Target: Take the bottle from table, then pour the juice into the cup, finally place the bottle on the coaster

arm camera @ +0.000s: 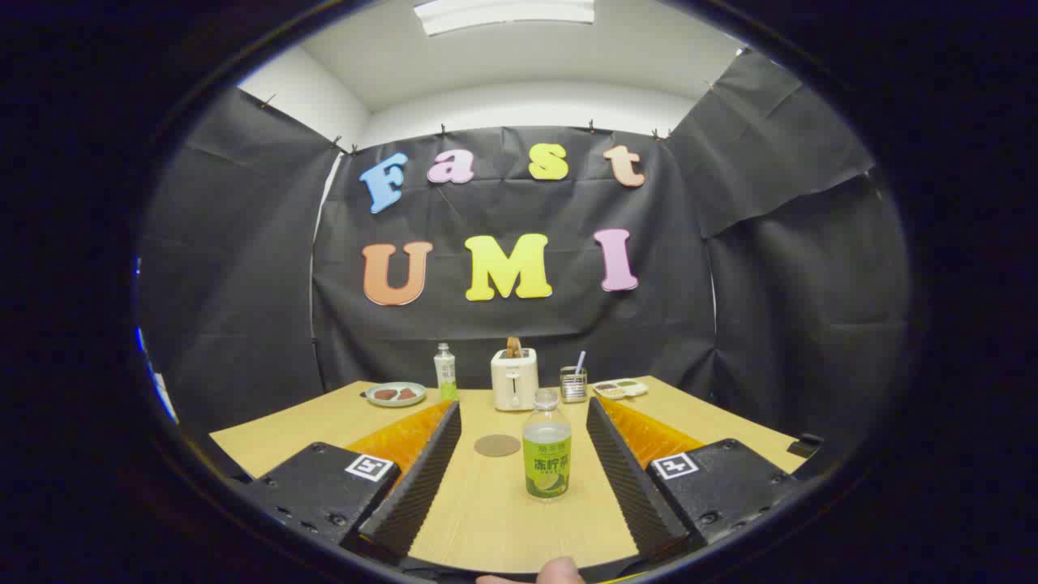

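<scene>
A clear bottle [546, 446] with a green label and a white cap stands upright on the wooden table [308, 422]. It sits between my gripper's [523, 405] two fingers, nearer the right finger, and neither finger touches it. The gripper is open wide. A round brown coaster [497, 444] lies flat on the table just left of the bottle, also between the fingers. Beyond the fingertips, at the back of the table, stands a glass cup [573, 384] with a straw in it.
Along the back of the table stand a white toaster [514, 379], a second green-labelled bottle [444, 371], a plate [395, 394] with brown pieces of food on the left, and a small tray [620, 388] on the right. Black cloth walls close the booth.
</scene>
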Demonstrator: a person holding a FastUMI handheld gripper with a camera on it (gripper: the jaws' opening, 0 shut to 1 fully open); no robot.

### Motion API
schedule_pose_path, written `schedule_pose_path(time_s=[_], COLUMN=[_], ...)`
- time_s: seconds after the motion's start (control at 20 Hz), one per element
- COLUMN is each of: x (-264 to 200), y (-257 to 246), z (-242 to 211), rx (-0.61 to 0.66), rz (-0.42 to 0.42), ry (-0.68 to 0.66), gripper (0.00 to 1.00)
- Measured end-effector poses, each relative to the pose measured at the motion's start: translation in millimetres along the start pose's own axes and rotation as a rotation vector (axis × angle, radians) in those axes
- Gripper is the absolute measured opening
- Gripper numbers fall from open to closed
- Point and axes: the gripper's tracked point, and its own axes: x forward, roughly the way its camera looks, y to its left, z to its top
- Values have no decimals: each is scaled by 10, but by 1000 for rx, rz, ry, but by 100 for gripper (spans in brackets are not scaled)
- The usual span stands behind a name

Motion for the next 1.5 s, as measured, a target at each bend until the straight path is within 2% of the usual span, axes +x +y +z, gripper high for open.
schedule_pose_path(time_s=[0.95,1.25,1.5], x=[-35,-34,90], y=[67,-13,-112], z=[56,-2,-142], rx=[-33,-18,-54], rz=[5,44,88], ry=[-7,-16,-2], gripper=[100,100,100])
